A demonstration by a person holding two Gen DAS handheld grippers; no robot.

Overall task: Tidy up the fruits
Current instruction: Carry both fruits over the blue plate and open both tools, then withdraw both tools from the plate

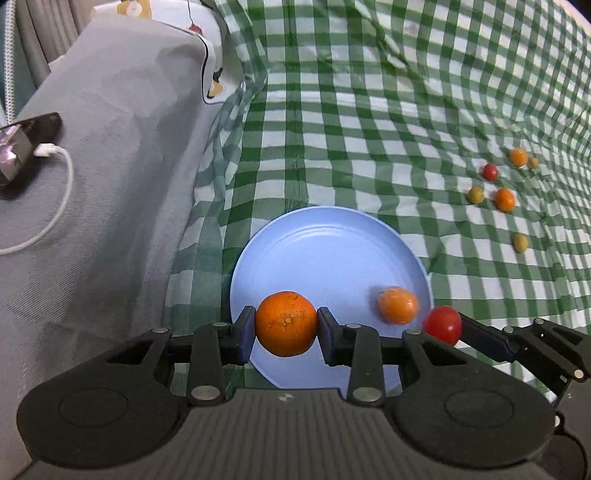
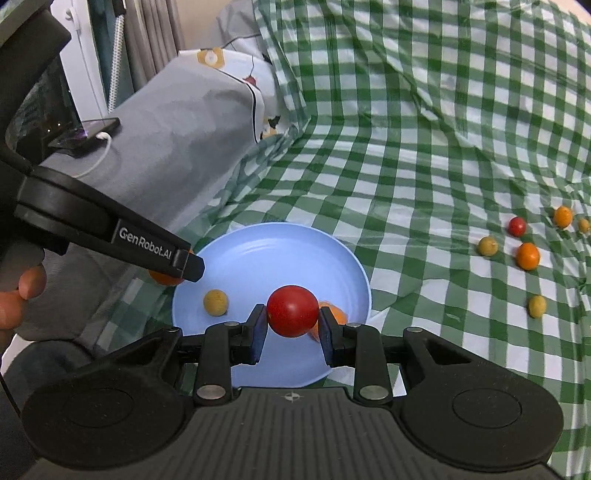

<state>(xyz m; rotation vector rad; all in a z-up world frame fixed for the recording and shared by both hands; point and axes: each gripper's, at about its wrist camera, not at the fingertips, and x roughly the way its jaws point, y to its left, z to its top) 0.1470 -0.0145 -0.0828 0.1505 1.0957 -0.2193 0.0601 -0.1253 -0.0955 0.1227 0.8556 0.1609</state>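
Both grippers loaded over the blue plate!

Left gripper (image 1: 286, 325) clamps an orange (image 1: 286, 323) between its blue pads; right gripper (image 2: 293, 312) pinches a red cherry tomato (image 2: 292, 311), both above the blue plate (image 2: 280, 243). On the plate: a yellow fruit (image 2: 216, 302) at 9 o'clock of the tomato and a blurred small orange (image 1: 398, 305). Six more fruits, among them another tomato (image 2: 517, 226), lie well apart at 2 o'clock on the green checked cloth (image 2: 424, 147).

home | bedroom: pillow (image 2: 207, 122), curtains (image 2: 155, 33), charging phone (image 2: 88, 134)
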